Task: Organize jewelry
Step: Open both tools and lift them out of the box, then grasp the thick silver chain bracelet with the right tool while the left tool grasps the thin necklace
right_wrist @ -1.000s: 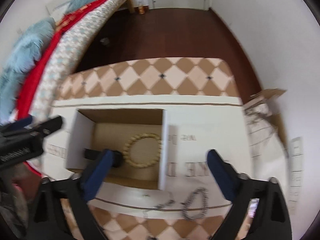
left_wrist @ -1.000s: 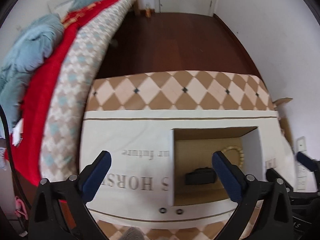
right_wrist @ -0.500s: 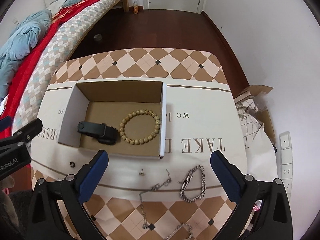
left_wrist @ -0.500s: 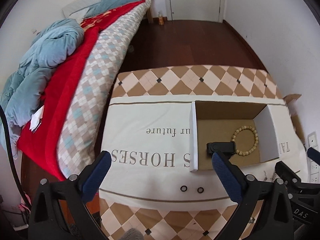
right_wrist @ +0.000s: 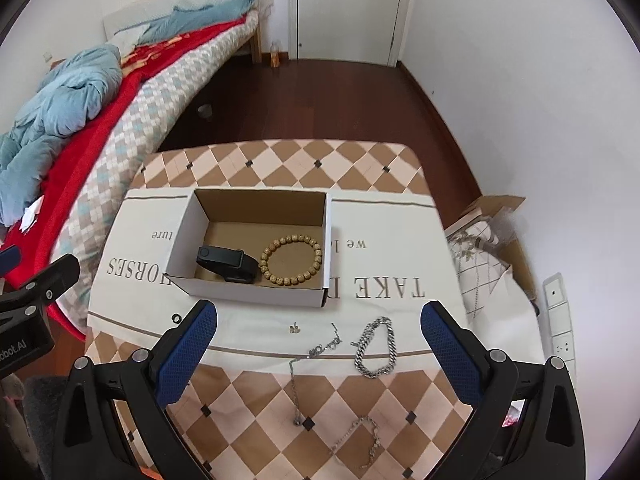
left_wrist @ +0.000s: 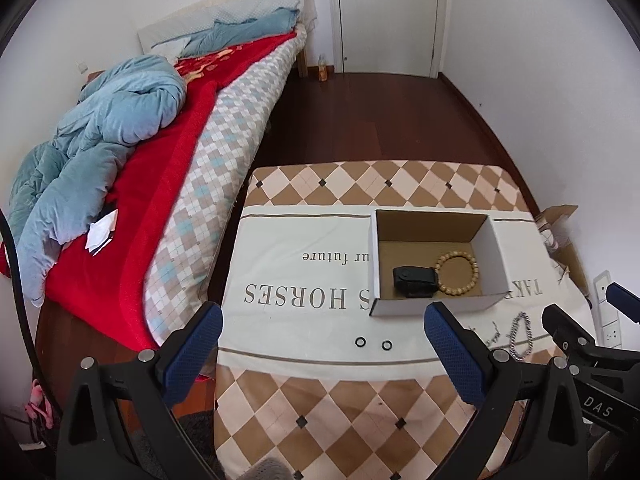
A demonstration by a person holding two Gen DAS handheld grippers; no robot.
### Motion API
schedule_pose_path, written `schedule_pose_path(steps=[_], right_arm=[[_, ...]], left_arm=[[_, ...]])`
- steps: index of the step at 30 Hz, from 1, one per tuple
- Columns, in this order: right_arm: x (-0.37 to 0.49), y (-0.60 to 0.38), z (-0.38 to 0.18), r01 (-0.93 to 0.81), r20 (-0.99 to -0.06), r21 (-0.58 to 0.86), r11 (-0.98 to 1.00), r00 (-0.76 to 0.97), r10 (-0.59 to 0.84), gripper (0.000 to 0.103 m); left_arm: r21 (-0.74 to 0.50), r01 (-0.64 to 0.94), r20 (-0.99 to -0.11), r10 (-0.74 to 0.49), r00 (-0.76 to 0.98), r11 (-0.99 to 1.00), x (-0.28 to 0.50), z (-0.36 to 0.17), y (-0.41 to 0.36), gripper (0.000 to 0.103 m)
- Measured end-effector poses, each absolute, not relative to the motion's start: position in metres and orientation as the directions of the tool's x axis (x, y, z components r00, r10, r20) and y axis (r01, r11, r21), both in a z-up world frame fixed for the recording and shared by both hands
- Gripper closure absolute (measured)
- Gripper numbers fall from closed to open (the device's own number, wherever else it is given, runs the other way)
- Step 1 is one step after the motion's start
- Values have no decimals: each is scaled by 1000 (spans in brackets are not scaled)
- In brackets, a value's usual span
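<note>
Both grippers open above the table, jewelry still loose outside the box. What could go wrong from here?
1. The two small black rings lie flat on the cloth; the left gripper may well pinch fabric or flick one away.
2. The thin chain trails from near the silver bracelet; the right gripper lifting one might drag the other.
3. The tiny stud sits close to the box wall and is easily missed.

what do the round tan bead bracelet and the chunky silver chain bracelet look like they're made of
The round tan bead bracelet in the white cardboard box looks like matte wood: pale brown, speckled, no shine, though it could be seed or resin. The chunky silver chain bracelet on the cream printed cloth looks like polished metal, its grey links showing bright glints.
</note>
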State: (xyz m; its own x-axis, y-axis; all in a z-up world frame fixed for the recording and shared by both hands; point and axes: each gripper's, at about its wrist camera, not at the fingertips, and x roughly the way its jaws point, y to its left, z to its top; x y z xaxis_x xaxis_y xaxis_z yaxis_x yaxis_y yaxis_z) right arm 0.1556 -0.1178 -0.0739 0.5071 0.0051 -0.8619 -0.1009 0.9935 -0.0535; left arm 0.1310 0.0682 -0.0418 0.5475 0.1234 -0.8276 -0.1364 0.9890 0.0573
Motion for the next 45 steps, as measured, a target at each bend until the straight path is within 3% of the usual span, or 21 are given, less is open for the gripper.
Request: schedule_pose_path(steps=[6,10,17,21,22,28,35,42,44,45], right_arm=[[129,-119,-44,-112,-831,-35,993,555,34,0],[112,-131,-32,-102,-813,55,993,574,104,0],[97,-191,-90,40,-891,96,995,449,68,1],[89,-227,-142,118,-942,112,987,329,67,32],[86,-237,-157,138,-950,116,984,304,69,34],[87,-264,-201,195,-962,147,970,257,95,44],[134,-264,-225,179,-957,167,970,267,115,44],[184,-244,-250,87,-974,62,994,223,41,45],[189,-237,-251,47,-978,22,999,210,11,50],[189,-234,-251,28,-978,-10,1000,209,-16,62]], left_arm=[[38,-131,-803,108,586,991,104,-17,66,0],[67,-163,-786,153,599,984,92,-12,66,0],[187,-170,-798,251,548,968,84,-59,51,0],[202,-125,-855,237,461,972,89,-105,32,0],[201,-110,-865,229,447,973,91,-114,25,0],[206,-11,-898,193,394,979,112,-152,-21,0],[225,56,-946,205,250,973,147,-207,-62,0],[221,58,-970,214,114,974,160,-237,-63,0],[210,56,-974,203,100,976,160,-239,-61,0],[208,56,-975,202,95,977,159,-239,-60,0]])
